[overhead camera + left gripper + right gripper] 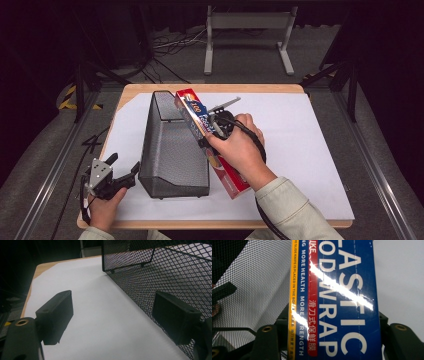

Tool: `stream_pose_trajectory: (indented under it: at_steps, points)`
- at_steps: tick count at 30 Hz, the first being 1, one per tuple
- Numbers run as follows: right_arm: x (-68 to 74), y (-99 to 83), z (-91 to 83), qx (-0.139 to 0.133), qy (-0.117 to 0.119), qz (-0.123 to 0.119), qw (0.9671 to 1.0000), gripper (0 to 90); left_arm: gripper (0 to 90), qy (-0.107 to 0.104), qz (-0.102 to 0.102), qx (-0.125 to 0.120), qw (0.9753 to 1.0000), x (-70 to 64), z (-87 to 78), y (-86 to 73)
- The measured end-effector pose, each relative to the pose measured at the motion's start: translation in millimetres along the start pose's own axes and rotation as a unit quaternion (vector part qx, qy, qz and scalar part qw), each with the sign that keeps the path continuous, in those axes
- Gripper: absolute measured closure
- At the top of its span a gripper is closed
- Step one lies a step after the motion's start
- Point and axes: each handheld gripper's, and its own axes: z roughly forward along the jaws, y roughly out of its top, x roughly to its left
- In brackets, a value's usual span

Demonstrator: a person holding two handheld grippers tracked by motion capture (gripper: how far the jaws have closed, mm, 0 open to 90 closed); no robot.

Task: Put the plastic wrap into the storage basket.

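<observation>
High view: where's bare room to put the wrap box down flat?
Widest free patch: the white sheet right of the long red-and-blue plastic wrap box, out to the table's right edge. A narrower strip lies left of the black wire-mesh basket, above the left gripper. It is crowded mid-table, where the right gripper holds the box against the basket.

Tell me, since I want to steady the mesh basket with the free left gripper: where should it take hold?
Likely the top rim of the mesh basket on its near left wall, from the left. The left gripper sits open beside that wall, which is thin wire mesh, so the jaws can straddle it. The right gripper holds the plastic wrap box.
</observation>
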Motion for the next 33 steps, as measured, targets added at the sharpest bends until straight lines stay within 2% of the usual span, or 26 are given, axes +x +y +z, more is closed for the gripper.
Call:
stream_pose_trajectory:
  at_steps: [9, 23, 33]
  points:
    - [10.7, 2.1, 7.6, 0.001, -0.001, -0.003, 1.0000, 40.2, 18.2, 0.000, 0.000, -0.001, 1.0000, 0.0, -0.1, 0.2]
    - [29.8, 10.3, 31.4, 0.021, 0.010, -0.001, 0.9997, 40.2, 18.1, 0.002, 0.001, -0.001, 1.0000, 1.0, -3.0, -0.5]
    - [32.5, 15.4, 46.3, 0.036, 0.003, 0.006, 0.9993, 40.2, 18.1, 0.000, 0.001, -0.002, 1.0000, 1.4, -2.4, -0.7]
